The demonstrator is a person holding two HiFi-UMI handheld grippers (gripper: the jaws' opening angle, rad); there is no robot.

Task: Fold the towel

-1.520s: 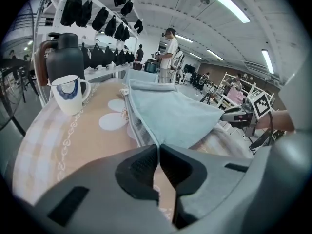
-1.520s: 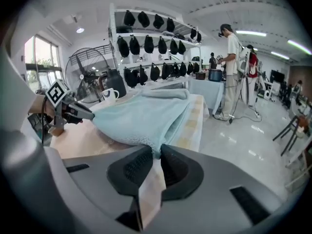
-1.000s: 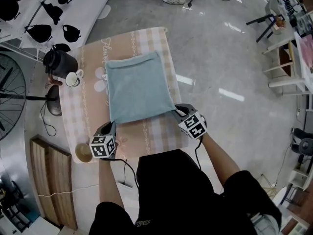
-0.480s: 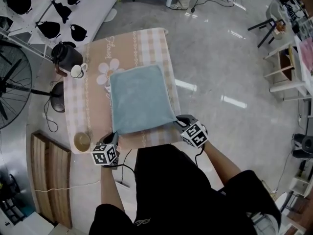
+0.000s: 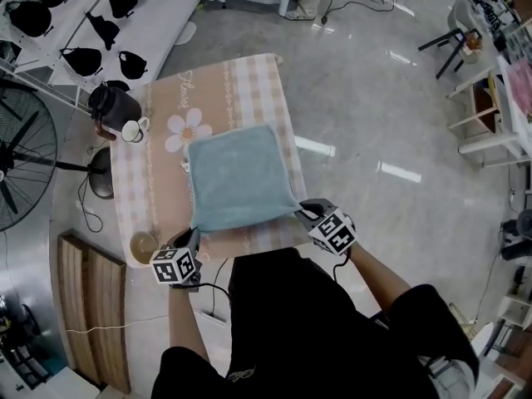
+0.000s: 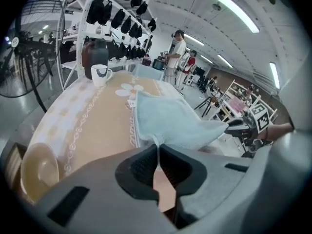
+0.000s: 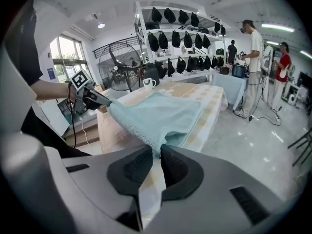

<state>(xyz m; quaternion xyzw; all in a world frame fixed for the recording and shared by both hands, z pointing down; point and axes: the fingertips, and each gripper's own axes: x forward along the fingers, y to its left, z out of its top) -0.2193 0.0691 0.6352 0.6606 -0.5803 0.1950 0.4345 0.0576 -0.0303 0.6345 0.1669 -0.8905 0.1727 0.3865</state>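
Note:
A light blue towel [image 5: 239,175] lies folded on the checked tablecloth [image 5: 154,194], its near edge lifted off the table. My left gripper [image 5: 193,233] is shut on the towel's near left corner [image 6: 157,143]. My right gripper [image 5: 301,209] is shut on the near right corner [image 7: 157,150]. The towel [image 7: 156,113] stretches taut between the two grippers. In the left gripper view the towel [image 6: 170,123] runs across to the right gripper [image 6: 243,126]. In the right gripper view the left gripper [image 7: 92,99] holds the far corner.
A dark kettle [image 5: 110,106] and a white mug [image 5: 135,129] stand at the table's far left corner. A tan bowl [image 5: 143,247] sits at the near left corner. A fan [image 5: 21,165] and a shelf of black caps [image 5: 83,23] stand to the left. People stand beyond the table [image 7: 253,57].
Both grippers have drawn the towel's near edge toward me and slightly upward. The towel slid along the table, uncovering the flower print at its far left.

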